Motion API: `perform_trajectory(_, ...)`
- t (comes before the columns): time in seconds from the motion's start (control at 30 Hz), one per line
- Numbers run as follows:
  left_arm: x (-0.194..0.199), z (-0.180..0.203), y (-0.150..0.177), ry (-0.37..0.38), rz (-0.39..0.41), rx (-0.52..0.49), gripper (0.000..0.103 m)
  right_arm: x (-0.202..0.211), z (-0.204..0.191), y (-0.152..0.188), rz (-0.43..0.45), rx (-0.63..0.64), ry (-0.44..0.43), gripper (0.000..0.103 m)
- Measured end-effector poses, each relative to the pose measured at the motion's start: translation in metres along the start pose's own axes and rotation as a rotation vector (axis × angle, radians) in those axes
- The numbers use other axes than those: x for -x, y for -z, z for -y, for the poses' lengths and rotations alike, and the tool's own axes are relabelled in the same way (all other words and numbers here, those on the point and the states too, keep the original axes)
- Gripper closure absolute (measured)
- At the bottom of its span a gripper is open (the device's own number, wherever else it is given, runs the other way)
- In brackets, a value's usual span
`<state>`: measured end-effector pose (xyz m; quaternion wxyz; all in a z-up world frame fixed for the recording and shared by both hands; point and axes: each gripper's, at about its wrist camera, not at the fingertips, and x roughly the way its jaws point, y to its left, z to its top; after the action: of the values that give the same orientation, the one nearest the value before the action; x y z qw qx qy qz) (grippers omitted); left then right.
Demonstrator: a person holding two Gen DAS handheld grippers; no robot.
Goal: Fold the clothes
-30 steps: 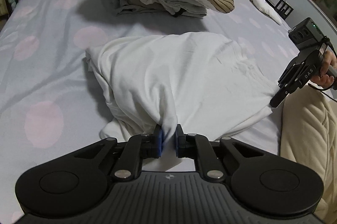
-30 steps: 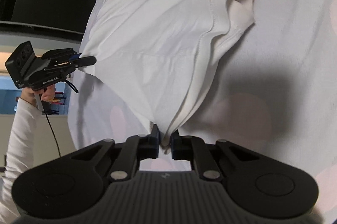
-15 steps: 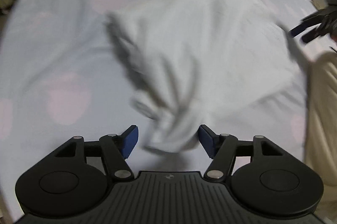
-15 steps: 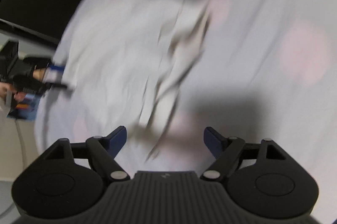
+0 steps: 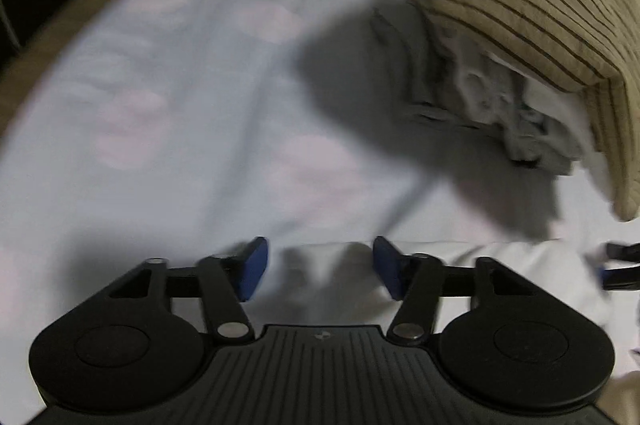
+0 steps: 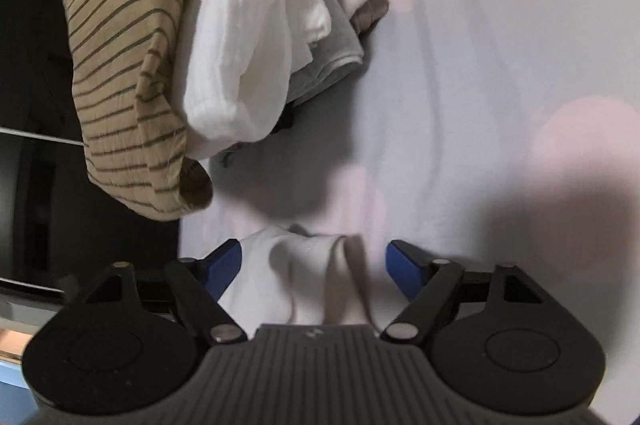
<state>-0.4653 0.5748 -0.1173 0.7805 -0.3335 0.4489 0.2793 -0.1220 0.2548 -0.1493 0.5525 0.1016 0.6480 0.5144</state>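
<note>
No writing can be read from here, and nothing sits in a container: the white shirt (image 6: 304,273) lies on the dotted sheet (image 5: 192,129) at the near edge of the bed, with a pile (image 6: 224,37) of striped and pale clothes further up. The left gripper (image 5: 318,267) tilts steeply down over the shirt's edge, its jaws apart after just narrowing, cloth between them but unpinched. The right gripper (image 6: 314,267) slants lower, released too, a bunched fold loose between its blue pads (image 6: 226,263).
</note>
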Motion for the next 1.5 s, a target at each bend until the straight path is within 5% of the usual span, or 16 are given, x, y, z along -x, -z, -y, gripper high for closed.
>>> perform_trajectory(0.07, -0.006, 0.008, 0.006, -0.037, 0.015, -0.042, 0.068, -0.005, 0.001, -0.003, -0.016, -0.012, -0.015, 0.050)
perform_trajectory(0.2, -0.005, 0.006, 0.012, -0.075, 0.084, -0.011, 0.091, -0.010, 0.000, -0.001, -0.011, 0.060, 0.005, 0.068)
perform_trajectory(0.33, -0.004, 0.004, 0.012, -0.102, 0.176, -0.016, 0.097, -0.013, -0.006, -0.003, 0.030, 0.120, 0.037, 0.086)
perform_trajectory(0.53, -0.008, 0.004, 0.005, -0.212, 0.307, 0.033, 0.103, -0.003, -0.025, 0.010, 0.151, 0.206, 0.088, 0.087)
perform_trajectory(0.63, -0.011, -0.003, 0.000, -0.209, 0.299, 0.067, 0.103, -0.004, -0.023, 0.010, 0.163, 0.212, 0.123, 0.087)
perform_trajectory(0.73, 0.004, -0.001, 0.007, -0.175, 0.340, 0.061, 0.101, 0.001, -0.028, 0.013, 0.157, 0.269, 0.173, 0.075)
perform_trajectory(0.83, 0.036, 0.007, 0.021, -0.129, 0.389, 0.039, 0.074, 0.017, -0.036, 0.017, 0.183, 0.333, 0.226, 0.045)
perform_trajectory(0.87, 0.046, 0.016, 0.028, -0.140, 0.392, 0.004, 0.065, 0.028, -0.040, 0.020, 0.221, 0.374, 0.233, 0.045)
perform_trajectory(0.93, 0.064, 0.035, 0.046, -0.163, 0.397, -0.080, 0.063, 0.054, -0.053, 0.033, 0.292, 0.459, 0.205, 0.045)
perform_trajectory(1.03, 0.076, 0.066, 0.077, -0.159, 0.371, -0.181, 0.063, 0.069, -0.073, 0.058, 0.239, 0.576, 0.129, 0.054)
perform_trajectory(1.17, 0.057, 0.100, 0.113, -0.217, 0.284, -0.295, 0.075, 0.037, -0.105, 0.101, 0.087, 0.712, 0.130, 0.091)
perform_trajectory(1.3, 0.022, 0.108, 0.140, -0.323, 0.199, -0.385, 0.083, -0.002, -0.114, 0.132, -0.052, 0.795, 0.208, 0.098)
perform_trajectory(1.37, 0.017, 0.099, 0.144, -0.318, 0.219, -0.380, 0.084, -0.013, -0.113, 0.141, -0.085, 0.849, 0.278, 0.099)
perform_trajectory(1.5, 0.025, 0.077, 0.139, -0.284, 0.224, -0.281, 0.093, -0.007, -0.094, 0.128, -0.129, 0.747, 0.364, 0.103)
